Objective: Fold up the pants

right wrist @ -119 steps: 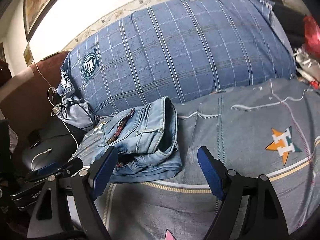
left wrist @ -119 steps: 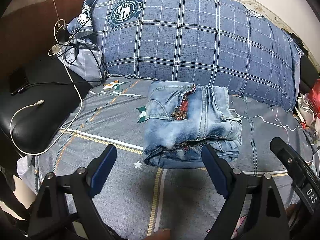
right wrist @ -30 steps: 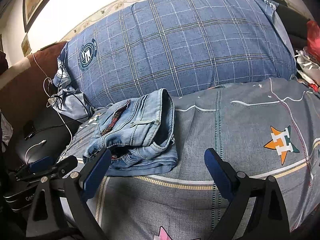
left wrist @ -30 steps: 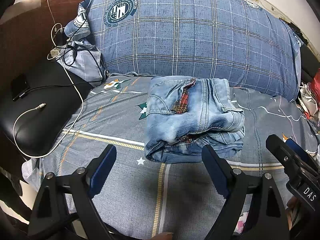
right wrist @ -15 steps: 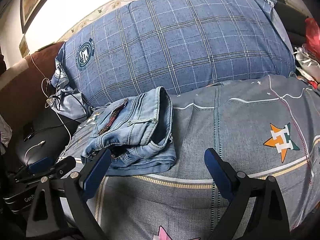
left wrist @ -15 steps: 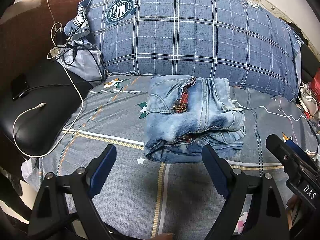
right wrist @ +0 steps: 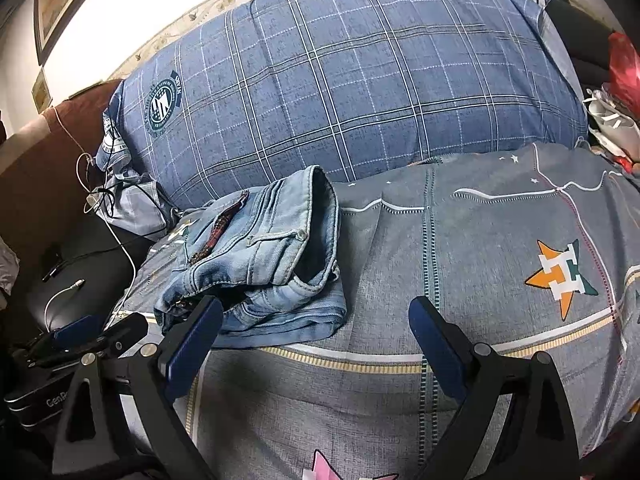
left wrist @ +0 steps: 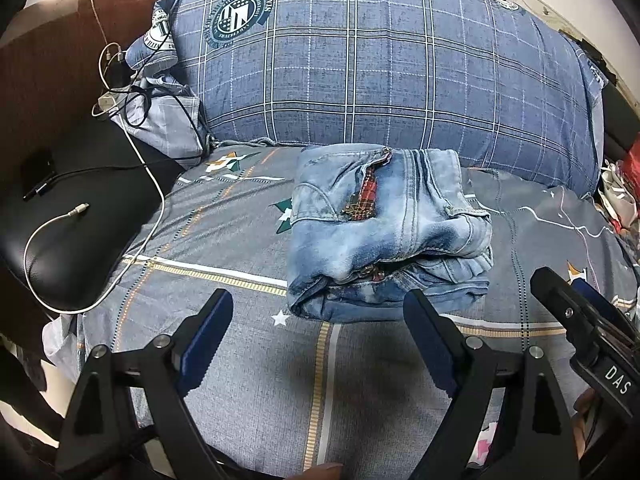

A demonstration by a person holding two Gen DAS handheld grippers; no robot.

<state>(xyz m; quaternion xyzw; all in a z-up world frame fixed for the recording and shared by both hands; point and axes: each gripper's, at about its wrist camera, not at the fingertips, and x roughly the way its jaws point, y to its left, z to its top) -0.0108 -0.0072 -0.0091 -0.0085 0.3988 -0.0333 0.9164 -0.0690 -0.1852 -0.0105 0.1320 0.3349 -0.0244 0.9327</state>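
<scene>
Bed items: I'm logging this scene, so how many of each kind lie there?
Folded jeans: 1
Plaid pillow: 1
Patterned sheet: 1
Total: 3

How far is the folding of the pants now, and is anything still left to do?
The jeans already lie as a compact folded bundle on the bedsheet. The left gripper and right gripper are both open and hold nothing. The folding looks finished; at most the loose lower edges could be tidied.
</scene>
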